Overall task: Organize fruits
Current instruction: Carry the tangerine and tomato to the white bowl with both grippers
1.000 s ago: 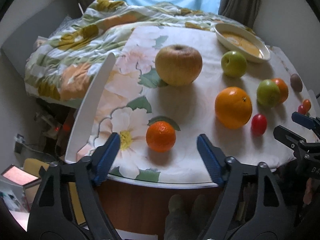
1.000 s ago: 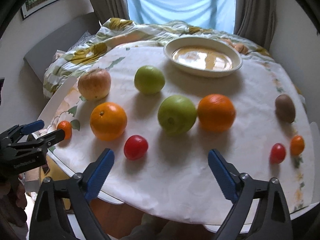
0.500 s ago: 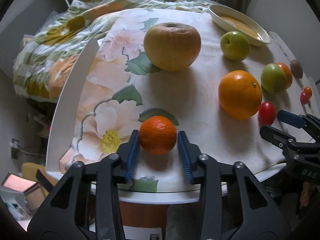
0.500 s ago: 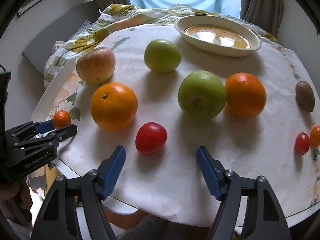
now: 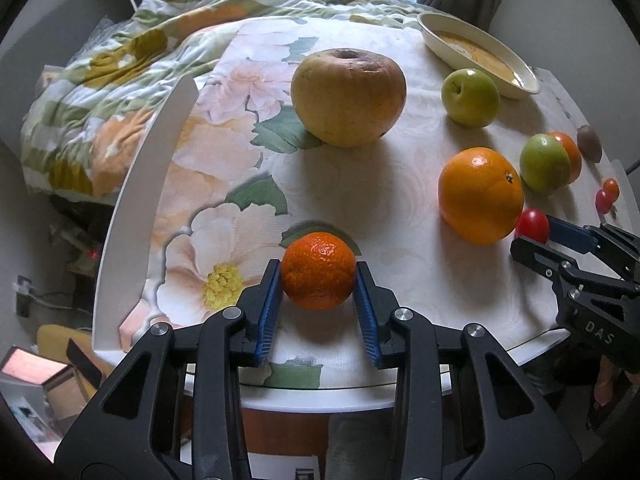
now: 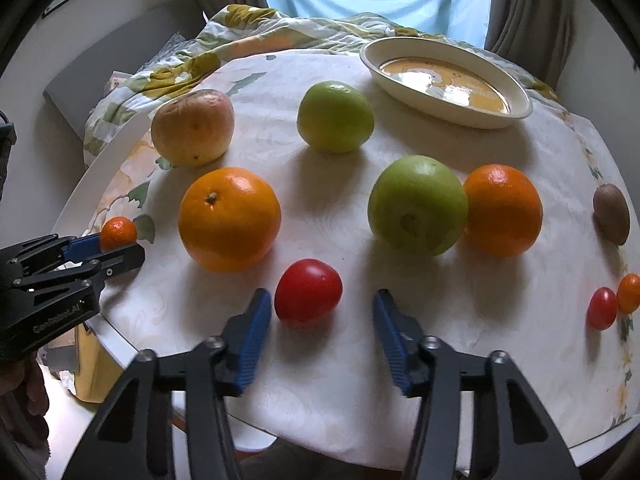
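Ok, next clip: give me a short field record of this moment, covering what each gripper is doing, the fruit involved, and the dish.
left gripper: shut on the small mandarin, pads pressing both its sides, fruit on the tablecloth
right gripper: jaws just closing, straddling the red tomato, gaps visible both sides
oval dish: far side of the table, no fruit in it
loose fruit: large orange, two green apples, yellowish apple, second orange, kiwi, two more small tomatoes
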`<control>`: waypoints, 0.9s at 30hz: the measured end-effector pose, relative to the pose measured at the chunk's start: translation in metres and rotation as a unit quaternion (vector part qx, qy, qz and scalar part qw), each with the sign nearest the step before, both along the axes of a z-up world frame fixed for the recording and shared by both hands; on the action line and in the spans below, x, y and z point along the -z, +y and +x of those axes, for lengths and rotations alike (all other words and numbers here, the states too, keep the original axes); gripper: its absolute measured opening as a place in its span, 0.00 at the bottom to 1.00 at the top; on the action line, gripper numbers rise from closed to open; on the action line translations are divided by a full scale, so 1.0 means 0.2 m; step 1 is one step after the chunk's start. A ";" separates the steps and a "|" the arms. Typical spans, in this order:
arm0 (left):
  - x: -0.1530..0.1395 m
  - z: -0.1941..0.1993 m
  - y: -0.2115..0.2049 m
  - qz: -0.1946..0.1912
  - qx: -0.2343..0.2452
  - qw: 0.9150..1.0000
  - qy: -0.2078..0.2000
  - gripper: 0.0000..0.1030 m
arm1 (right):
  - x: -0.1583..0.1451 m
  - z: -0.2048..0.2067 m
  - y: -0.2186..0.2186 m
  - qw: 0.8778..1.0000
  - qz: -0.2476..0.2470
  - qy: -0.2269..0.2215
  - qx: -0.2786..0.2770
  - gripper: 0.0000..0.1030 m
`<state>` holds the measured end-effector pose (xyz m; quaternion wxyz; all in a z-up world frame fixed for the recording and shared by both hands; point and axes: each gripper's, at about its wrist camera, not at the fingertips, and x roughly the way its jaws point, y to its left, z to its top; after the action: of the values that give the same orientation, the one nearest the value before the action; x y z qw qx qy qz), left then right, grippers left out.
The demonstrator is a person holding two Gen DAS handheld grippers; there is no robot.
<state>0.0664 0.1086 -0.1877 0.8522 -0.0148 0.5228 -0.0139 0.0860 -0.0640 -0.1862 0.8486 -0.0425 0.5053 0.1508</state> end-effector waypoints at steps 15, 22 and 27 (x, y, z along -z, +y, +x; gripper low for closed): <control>-0.16 0.01 0.00 -0.010 0.019 0.999 -0.024 0.41 | -0.16 -0.01 0.00 1.000 0.002 -0.028 0.006 0.29; -0.37 0.15 -0.09 -0.012 0.044 0.997 -0.060 0.41 | -0.37 0.06 -0.10 0.998 0.025 -0.054 0.023 0.29; -0.51 0.32 -0.22 -0.017 0.062 0.994 -0.092 0.41 | -0.48 0.19 -0.22 0.996 0.027 -0.081 0.033 0.29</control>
<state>0.1300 0.0649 -0.0858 0.8938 0.0043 0.4418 -0.0769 0.1242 -0.1082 -0.0895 0.8922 -0.0146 0.4316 0.1322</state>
